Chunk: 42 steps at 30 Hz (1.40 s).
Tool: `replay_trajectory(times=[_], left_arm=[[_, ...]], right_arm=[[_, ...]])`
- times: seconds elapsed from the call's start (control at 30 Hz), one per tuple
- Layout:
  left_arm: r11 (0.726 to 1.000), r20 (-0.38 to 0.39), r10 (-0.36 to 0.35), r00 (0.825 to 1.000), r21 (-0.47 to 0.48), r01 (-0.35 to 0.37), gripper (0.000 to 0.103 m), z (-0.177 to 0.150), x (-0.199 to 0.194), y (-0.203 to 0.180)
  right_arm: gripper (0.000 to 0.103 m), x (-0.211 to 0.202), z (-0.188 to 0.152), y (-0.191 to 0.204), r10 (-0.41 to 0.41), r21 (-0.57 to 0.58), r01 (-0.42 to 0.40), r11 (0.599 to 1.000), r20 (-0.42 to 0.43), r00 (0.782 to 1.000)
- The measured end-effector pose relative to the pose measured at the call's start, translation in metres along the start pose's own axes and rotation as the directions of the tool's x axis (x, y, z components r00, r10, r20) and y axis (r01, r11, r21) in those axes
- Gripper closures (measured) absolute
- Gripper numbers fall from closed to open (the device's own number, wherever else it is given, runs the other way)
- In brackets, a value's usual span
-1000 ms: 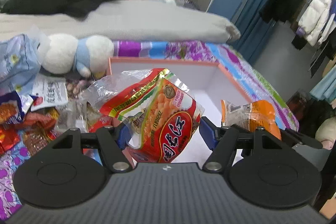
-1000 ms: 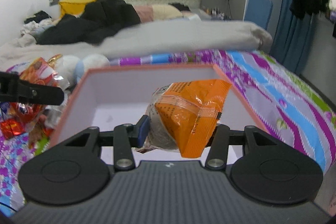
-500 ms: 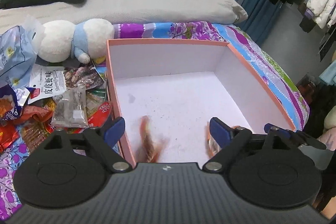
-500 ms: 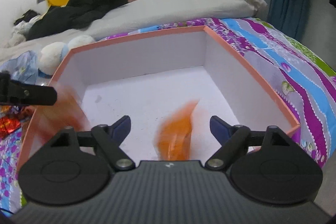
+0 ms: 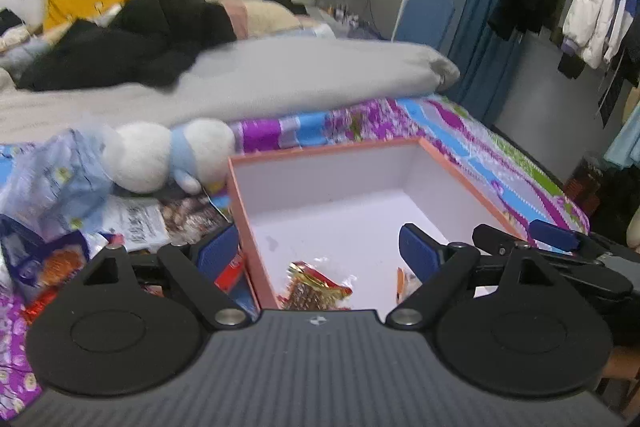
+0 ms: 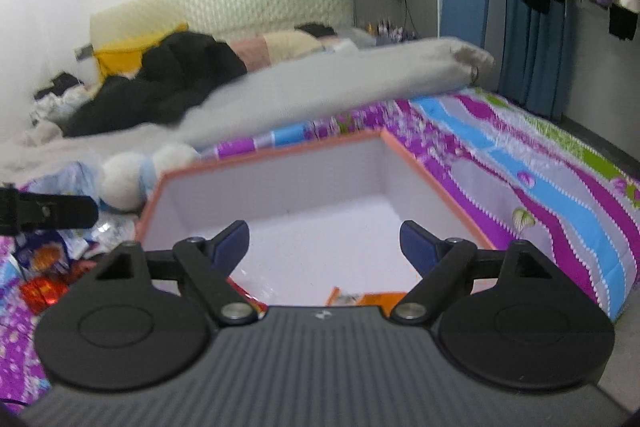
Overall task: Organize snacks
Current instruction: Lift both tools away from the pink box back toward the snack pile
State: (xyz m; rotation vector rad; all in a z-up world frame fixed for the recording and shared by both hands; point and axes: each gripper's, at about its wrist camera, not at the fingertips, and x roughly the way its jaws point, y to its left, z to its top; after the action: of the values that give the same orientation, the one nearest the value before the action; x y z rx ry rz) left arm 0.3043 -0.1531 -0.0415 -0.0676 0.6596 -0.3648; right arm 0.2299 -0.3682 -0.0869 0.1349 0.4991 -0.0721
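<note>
- Orange-rimmed box (image 5: 460,171) held two packets (image 5: 316,285).
- Left gripper (image 5: 320,251) and right gripper (image 6: 324,243) were spread, empty.
- Advice: fetch next from the pile (image 5: 60,259), gripping mid-packet.

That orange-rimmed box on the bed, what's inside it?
The orange-rimmed white box holds a red-and-gold snack packet and an orange snack packet near its front. The grippers' bodies hide the front edge.

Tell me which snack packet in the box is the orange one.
The orange packet lies below the right gripper; the red packet lies nearer the box's left wall.
</note>
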Motion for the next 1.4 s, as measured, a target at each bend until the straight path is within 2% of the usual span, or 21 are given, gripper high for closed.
replay_trajectory(times=[0.3, 0.47, 0.57, 0.7, 1.0, 1.2, 1.4], left_arm=[[1.000, 0.129, 0.004, 0.992, 0.002, -0.004, 0.013, -0.001, -0.072, 0.010], [1.000, 0.180, 0.026, 0.983, -0.015, -0.024, 0.013, -0.012, -0.106, 0.024], [0.999, 0.194, 0.042, 0.980, -0.038, -0.035, 0.013, -0.021, -0.122, 0.037], [0.996, 0.197, 0.067, 0.978, -0.074, -0.054, 0.013, -0.034, -0.138, 0.056], [0.987, 0.196, 0.119, 0.973, -0.134, -0.094, 0.013, -0.069, -0.162, 0.101], [0.976, 0.190, 0.160, 0.969, -0.178, -0.126, 0.013, -0.094, -0.178, 0.128], [0.964, 0.157, 0.174, 0.972, -0.230, -0.135, 0.013, -0.125, -0.185, 0.150]], right_arm=[[0.019, -0.051, 0.014, 0.029, 0.017, -0.049, -0.009, 0.999, 0.162, 0.987], [0.019, -0.070, 0.015, 0.044, 0.074, -0.052, -0.065, 0.997, 0.196, 0.978], [0.019, -0.076, 0.012, 0.055, 0.106, -0.057, -0.096, 0.994, 0.206, 0.973], [0.019, -0.090, 0.005, 0.068, 0.145, -0.041, -0.139, 0.989, 0.257, 0.956], [0.019, -0.095, -0.013, 0.099, 0.227, -0.062, -0.219, 0.974, 0.224, 0.948], [0.019, -0.097, -0.037, 0.123, 0.286, -0.101, -0.271, 0.957, 0.185, 0.940], [0.019, -0.099, -0.066, 0.140, 0.326, -0.120, -0.311, 0.943, 0.137, 0.936]])
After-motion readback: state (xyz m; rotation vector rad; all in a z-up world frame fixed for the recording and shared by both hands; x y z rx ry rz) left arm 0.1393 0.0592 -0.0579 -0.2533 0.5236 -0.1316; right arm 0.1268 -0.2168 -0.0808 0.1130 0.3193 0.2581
